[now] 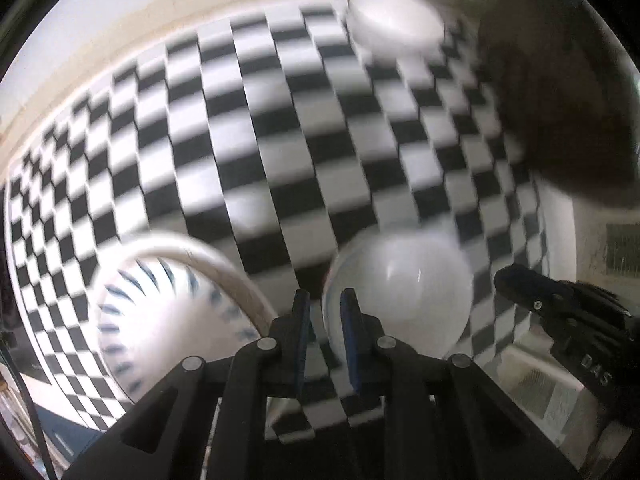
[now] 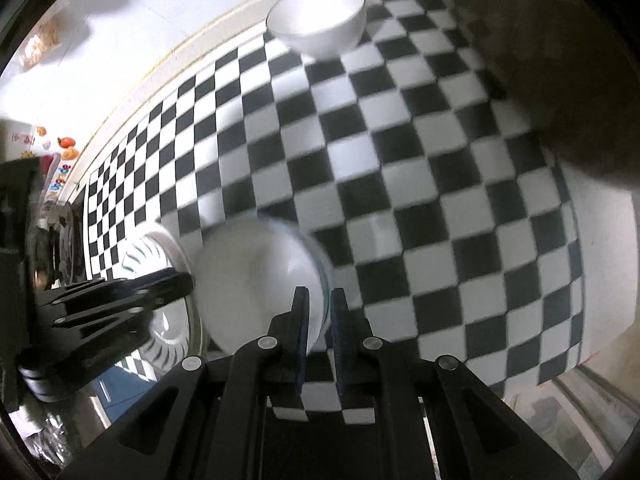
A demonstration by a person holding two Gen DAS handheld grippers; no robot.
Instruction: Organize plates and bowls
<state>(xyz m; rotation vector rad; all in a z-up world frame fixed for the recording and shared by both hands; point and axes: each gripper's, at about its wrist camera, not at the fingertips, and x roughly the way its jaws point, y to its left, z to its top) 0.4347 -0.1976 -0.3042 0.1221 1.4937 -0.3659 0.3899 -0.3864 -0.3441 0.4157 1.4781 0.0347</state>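
Observation:
A white bowl (image 1: 400, 296) with a faint blue rim line sits low over the black-and-white checked cloth (image 1: 280, 140). My left gripper (image 1: 325, 300) is shut on its left rim. In the right wrist view the same bowl (image 2: 256, 280) has my right gripper (image 2: 320, 296) shut on its right rim. Each gripper also shows in the other's view, the right gripper (image 1: 508, 280) and the left gripper (image 2: 180, 280), on opposite sides of the bowl. Whether the bowl touches the cloth I cannot tell. A blue-striped plate (image 1: 160, 312) lies just left of the bowl. A second white bowl (image 2: 320, 20) stands at the far edge.
The striped plate (image 2: 144, 256) sits partly behind the left gripper. A large dark blurred shape (image 1: 560, 100) fills the upper right, over the cloth's corner. The cloth's right edge (image 2: 600, 280) drops off to the floor. A pale wall (image 2: 120, 40) borders the table's far side.

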